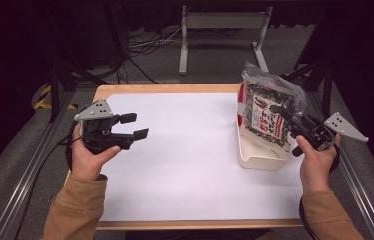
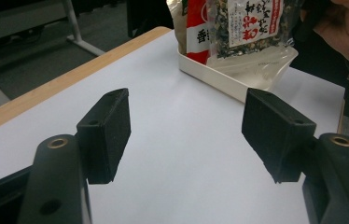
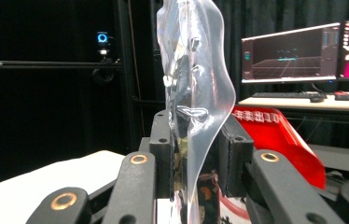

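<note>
Right gripper (image 1: 290, 121) clamped on the edge of a clear snack bag (image 1: 267, 107), holding it upright w/ its bottom in the white tray (image 1: 255, 159) at the table's (image 1: 185, 165) right side. Left gripper (image 1: 134, 126) hovers over the left side, jaws wide apart, nothing btwn them.

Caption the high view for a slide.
Right claw grips a snack bag standing in a white tray; left claw open.
</note>
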`<state>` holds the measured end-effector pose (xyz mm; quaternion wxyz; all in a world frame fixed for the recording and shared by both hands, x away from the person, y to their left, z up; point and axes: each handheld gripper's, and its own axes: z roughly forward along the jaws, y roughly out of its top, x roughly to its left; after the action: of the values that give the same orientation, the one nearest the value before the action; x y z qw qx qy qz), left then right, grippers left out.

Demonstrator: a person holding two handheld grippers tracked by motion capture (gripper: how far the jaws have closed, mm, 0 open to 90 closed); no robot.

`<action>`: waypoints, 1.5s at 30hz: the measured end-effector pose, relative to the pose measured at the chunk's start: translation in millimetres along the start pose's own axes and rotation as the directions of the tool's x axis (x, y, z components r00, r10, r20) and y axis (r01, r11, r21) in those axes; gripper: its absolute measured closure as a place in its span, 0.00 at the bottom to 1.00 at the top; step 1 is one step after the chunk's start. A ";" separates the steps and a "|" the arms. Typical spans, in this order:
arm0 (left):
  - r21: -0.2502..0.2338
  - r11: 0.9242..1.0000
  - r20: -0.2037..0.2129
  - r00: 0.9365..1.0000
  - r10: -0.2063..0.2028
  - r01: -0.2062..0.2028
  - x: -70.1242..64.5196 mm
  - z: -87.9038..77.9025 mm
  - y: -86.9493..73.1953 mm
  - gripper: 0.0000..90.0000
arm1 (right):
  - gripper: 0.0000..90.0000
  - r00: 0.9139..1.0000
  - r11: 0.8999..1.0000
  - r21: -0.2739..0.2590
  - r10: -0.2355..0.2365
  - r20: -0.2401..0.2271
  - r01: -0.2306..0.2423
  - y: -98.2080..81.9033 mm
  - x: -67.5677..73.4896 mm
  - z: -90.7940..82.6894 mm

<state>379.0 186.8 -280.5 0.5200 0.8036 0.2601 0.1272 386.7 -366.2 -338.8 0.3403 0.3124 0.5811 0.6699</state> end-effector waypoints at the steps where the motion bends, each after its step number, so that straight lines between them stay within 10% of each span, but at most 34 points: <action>1: 0.002 1.000 0.001 1.000 -0.002 0.002 -0.2 0.3 0.0 0.37 | 0.79 1.000 1.000 0.002 0.001 0.004 -0.001 -0.1 0.2 -1.2; 13: 0.006 1.000 0.002 1.000 0.000 0.000 -1.2 2.5 0.6 0.37 | 0.79 0.998 0.991 0.136 -0.017 0.060 0.009 3.8 8.3 -9.6; 33: 0.016 1.000 0.010 1.000 -0.006 0.006 -0.8 5.7 0.0 0.37 | 0.79 0.991 0.937 0.339 -0.115 0.067 0.085 -7.6 22.5 -10.0; 45: 0.031 1.000 0.009 1.000 -0.003 0.003 -0.6 9.2 -2.2 0.37 | 0.78 0.995 0.951 0.307 -0.070 0.070 0.045 -13.9 15.2 -20.2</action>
<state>382.3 180.0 -286.3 0.5087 0.8118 0.2610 0.1186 362.8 -363.9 -354.8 0.3306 0.3708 0.6723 0.5488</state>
